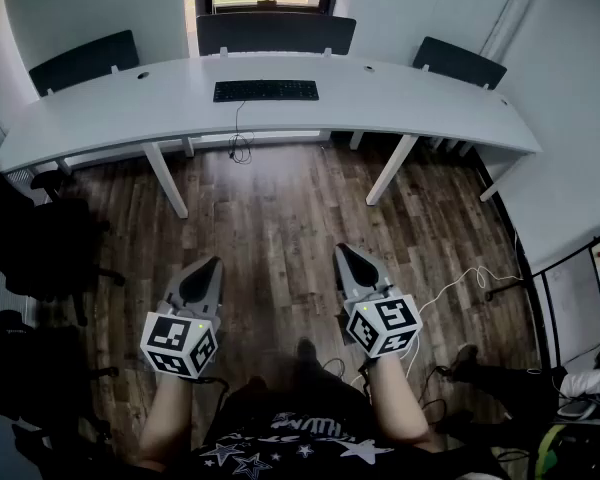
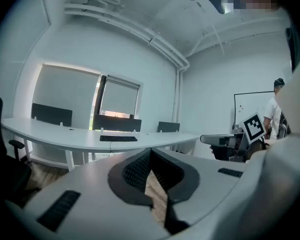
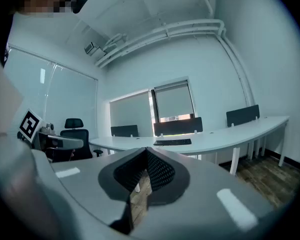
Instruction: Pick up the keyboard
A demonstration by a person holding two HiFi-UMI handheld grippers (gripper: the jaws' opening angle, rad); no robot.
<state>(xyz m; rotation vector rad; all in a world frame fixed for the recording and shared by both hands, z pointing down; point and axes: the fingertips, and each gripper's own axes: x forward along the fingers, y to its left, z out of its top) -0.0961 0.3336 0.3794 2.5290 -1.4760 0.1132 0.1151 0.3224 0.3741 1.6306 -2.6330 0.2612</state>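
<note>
Keyboard [image 1: 266, 90]: black, lying flat on the white curved desk [image 1: 410, 98], near the desk's far edge and roughly midway along it. Its cable [image 1: 238, 128] drops over the near edge toward the wooden floor [image 1: 280, 208]. A dark panel [image 1: 276, 32] stands directly behind the keyboard, on the far side of the desk.

Left gripper [image 1: 210, 264]: jaws together, nothing between them. It is held over the floor, well apart from the desk.

Right gripper [image 1: 346, 252]: jaws together, nothing between them. It is likewise well short of the desk.

Both grippers point toward the desk, side by side with a gap between them. In each gripper view the keyboard shows beyond the closed jaw tips, small and far off, with neither gripper touching it.
</note>
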